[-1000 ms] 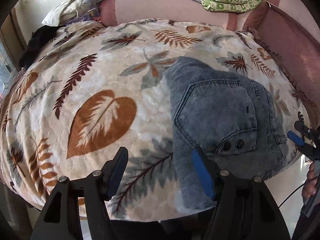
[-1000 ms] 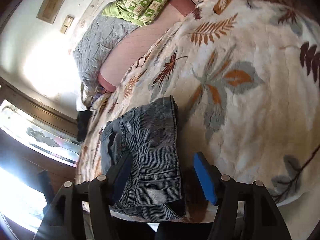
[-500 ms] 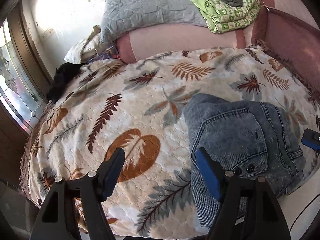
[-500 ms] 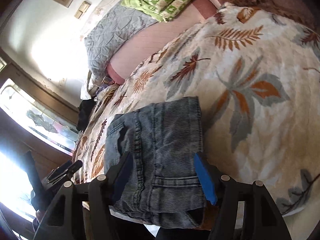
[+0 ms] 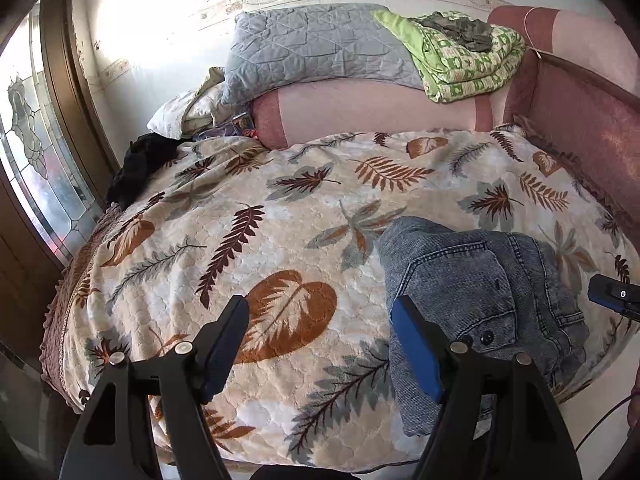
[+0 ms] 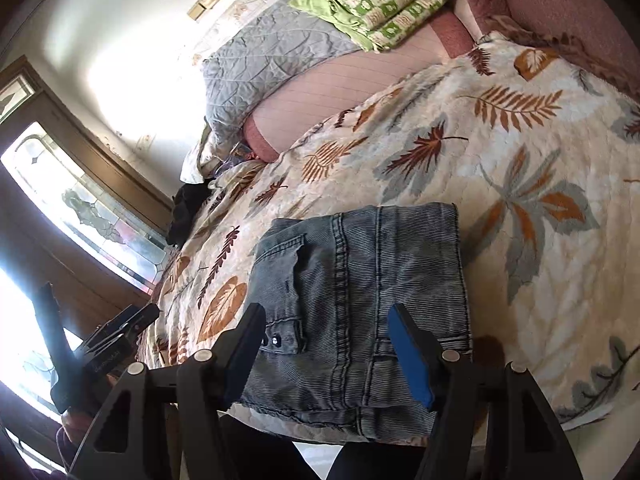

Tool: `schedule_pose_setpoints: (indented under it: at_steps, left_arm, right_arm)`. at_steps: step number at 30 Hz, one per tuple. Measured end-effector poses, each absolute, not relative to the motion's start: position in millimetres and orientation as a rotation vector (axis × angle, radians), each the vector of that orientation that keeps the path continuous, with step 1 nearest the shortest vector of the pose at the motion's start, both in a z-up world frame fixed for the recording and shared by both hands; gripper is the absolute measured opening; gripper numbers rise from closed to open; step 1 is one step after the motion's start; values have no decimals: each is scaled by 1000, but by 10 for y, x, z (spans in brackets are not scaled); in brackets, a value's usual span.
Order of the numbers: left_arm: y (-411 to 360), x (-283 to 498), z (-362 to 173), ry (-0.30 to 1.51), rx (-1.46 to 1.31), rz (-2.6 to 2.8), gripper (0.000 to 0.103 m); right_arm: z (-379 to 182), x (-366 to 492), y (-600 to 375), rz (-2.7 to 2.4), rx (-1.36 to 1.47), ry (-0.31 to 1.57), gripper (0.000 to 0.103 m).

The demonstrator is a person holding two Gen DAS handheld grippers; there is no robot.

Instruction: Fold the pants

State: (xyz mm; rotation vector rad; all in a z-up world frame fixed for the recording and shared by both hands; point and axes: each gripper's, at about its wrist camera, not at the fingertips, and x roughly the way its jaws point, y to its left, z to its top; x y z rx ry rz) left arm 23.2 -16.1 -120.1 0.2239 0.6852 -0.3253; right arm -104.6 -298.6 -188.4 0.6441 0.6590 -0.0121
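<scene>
Right wrist view: folded denim pants (image 6: pixel 360 304) beneath spread, empty right gripper (image 6: pixel 326 352).

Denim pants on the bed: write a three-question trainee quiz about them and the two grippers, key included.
1. True or false: the left gripper is shut on the pants.
2. Multiple choice: the pants lie on A) the grey pillow, B) the leaf-print blanket, C) the green quilt.
3. Fill in: the right gripper holds ____.

Key
1. False; its jaws stand apart, empty, with the pants to its right.
2. B; folded into a compact stack near the blanket's front edge.
3. Nothing; its jaws are open above the pants.
</scene>
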Motion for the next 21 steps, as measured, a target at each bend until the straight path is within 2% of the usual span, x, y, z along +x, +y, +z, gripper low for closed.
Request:
schedule_pose_setpoints:
  at_steps: [21]
  left_arm:
    - [-223,260,-1163,676,227,-334,75]
  right_arm:
    - [-1850,-969,-2904,-3,605,670,67]
